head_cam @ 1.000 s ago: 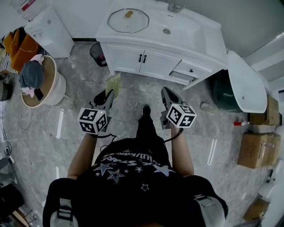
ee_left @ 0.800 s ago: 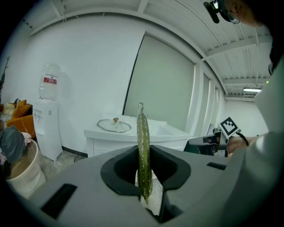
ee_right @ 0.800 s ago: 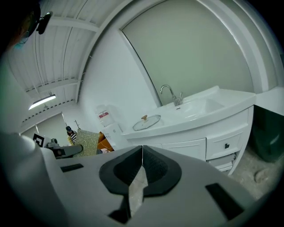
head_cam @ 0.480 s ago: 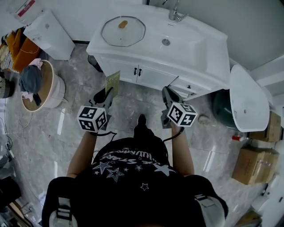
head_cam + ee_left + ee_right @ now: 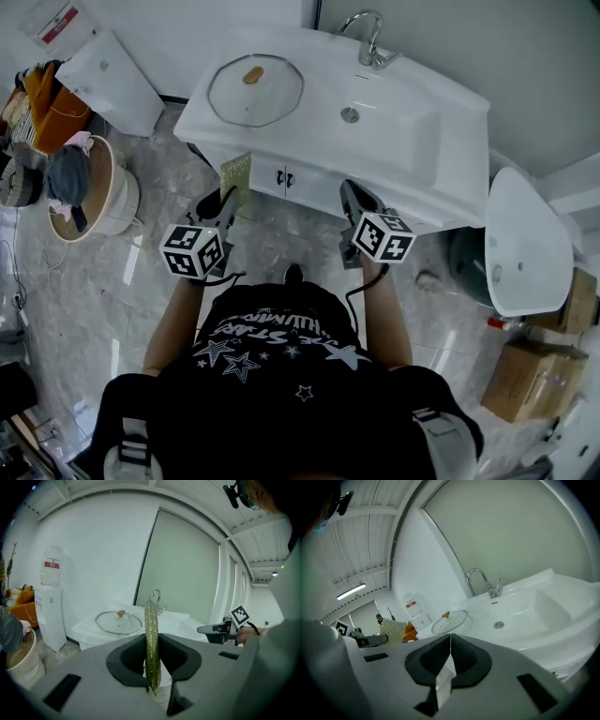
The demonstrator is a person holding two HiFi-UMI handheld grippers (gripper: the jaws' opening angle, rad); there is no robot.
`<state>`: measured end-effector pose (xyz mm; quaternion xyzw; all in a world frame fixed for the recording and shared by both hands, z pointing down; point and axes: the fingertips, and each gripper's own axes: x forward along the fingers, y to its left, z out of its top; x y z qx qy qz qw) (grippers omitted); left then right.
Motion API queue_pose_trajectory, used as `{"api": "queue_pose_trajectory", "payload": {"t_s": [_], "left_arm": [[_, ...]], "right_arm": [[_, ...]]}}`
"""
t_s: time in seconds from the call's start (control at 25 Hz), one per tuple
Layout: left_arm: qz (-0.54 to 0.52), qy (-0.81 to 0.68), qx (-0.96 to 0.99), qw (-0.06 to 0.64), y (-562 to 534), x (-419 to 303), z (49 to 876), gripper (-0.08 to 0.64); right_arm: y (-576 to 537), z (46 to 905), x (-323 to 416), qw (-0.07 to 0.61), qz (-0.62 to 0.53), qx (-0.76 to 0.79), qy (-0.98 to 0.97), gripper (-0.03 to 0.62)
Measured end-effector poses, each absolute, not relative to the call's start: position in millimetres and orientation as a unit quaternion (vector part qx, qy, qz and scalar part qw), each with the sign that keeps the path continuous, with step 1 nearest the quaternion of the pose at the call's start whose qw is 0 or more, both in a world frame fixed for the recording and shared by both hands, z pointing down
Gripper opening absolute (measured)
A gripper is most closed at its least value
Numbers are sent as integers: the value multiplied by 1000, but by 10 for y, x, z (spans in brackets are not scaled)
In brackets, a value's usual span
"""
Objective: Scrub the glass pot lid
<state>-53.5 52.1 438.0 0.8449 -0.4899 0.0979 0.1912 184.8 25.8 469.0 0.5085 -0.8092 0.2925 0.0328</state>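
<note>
**Head view.** The person stands on a marbled floor [image 5: 281, 220] facing a white counter [image 5: 441, 178] with a basin [image 5: 394, 122] and a faucet [image 5: 370, 42]. The glass pot lid [image 5: 255, 89] lies flat on the counter's left part, just beside the basin, with its knob up. The left gripper [image 5: 228, 197] is held out in front of the counter, below the lid in this view. A yellow-green scrub pad [image 5: 236, 174] stands up from its tip. The right gripper [image 5: 349, 194] is level with it and well apart, below the basin. Neither gripper touches the lid.

**Left gripper view.** The fingers [image 5: 126, 660] are clamped on the scrub pad. The pad is seen edge-on and stands upright between them, rising well above their tips. The lid rests on the counter beyond, left of the pad and apart from it. A water dispenser [image 5: 49, 616] stands at far left. The right gripper shows at the right edge.

**Right gripper view.** The fingers [image 5: 429, 665] are pressed fully together, with nothing between them. The lid lies on the counter ahead, left of the basin's drain [image 5: 499, 625] and the faucet. The left gripper and its pad show at the left, clear of the lid.
</note>
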Motion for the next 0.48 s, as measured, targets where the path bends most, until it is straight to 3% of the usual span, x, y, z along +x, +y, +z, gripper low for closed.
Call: {"api": "queue_pose_trajectory", "payload": {"t_s": [0.48], "left_arm": [[97, -506, 828, 223, 106, -613, 4456, 71]], "right_arm": [[-221, 4853, 1746, 42, 317, 484, -814, 9]]}}
